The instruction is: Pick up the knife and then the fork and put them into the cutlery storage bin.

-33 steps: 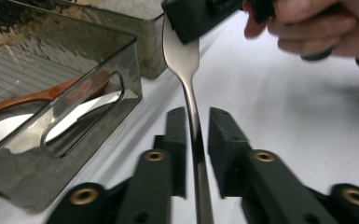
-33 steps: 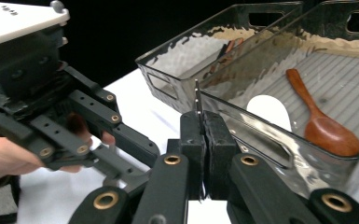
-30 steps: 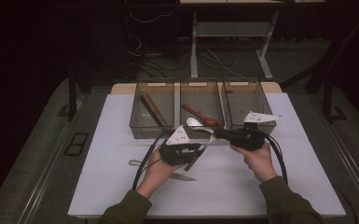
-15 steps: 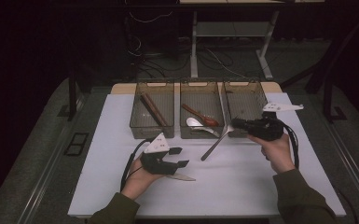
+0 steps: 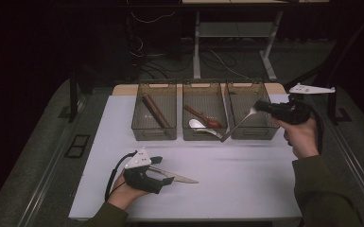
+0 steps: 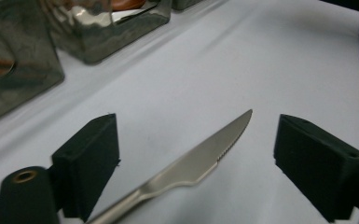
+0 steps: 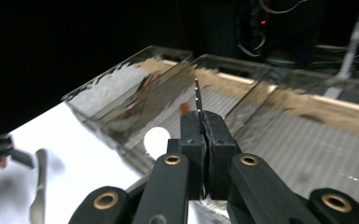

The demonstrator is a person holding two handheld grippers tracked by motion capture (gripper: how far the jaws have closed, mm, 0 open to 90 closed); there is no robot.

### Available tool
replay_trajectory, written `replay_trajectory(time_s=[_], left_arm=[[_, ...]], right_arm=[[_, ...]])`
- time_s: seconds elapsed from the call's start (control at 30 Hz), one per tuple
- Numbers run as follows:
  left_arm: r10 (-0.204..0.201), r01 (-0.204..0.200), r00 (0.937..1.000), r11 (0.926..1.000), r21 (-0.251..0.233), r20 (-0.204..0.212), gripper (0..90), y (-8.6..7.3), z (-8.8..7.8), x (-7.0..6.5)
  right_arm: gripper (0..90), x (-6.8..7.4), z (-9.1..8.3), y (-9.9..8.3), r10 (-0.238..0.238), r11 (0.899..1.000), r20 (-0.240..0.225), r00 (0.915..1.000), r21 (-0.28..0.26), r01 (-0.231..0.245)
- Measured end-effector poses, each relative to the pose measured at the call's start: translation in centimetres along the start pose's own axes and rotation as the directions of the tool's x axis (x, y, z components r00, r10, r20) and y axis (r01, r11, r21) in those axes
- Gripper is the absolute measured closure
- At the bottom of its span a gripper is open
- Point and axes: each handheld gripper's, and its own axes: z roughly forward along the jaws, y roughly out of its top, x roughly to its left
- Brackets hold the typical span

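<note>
A silver knife (image 5: 184, 178) lies flat on the white table (image 5: 246, 179) near its front left. My left gripper (image 5: 166, 171) is low around its handle end. In the left gripper view the knife (image 6: 200, 158) sits between the two pads (image 6: 93, 154), which stand well apart from it; the jaws have just been opening. My right gripper (image 5: 261, 107) is shut on a thin silver utensil (image 5: 238, 125) that slants down-left over the front of the right tray (image 5: 264, 94). The utensil's end (image 7: 197, 95) pokes out edge-on beyond the right gripper (image 7: 203, 119).
Three clear trays stand in a row at the back. The left tray (image 5: 137, 109) holds brown sticks (image 5: 153, 111). The middle tray (image 5: 185, 109) holds a red-brown spoon (image 5: 203, 117) and a silver spoon (image 5: 199, 125). Dark floor surrounds the table.
My left gripper has moved toward the front left, sunk to the table, and its jaws have opened off the knife. My right gripper has carried the utensil rightward and up, over to the right tray.
</note>
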Motion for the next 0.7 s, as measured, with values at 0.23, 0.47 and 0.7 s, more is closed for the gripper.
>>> replay_trajectory(time_s=[0.23,0.47,0.7], left_arm=[[-0.026,0.026,0.9997,0.9997,0.0,-0.004,0.0,-0.5,-0.3,0.0],[-0.017,0.017,0.9999,0.9998,0.014,0.003,0.0,-0.5,0.0,-0.1],[-0.013,0.013,0.9998,0.9996,0.024,0.014,0.0,-0.6,0.1,-0.2]], right_arm=[[87.4,-2.2,-1.0,1.7,0.014,1.0,0.088,0.996,-0.02,-0.013],[87.4,-4.2,-1.3,2.6,0.031,1.0,0.159,0.9868,-0.004,-0.03],[87.3,-5.7,0.5,1.9,0.037,0.996,0.194,0.9804,0.074,-0.052]])
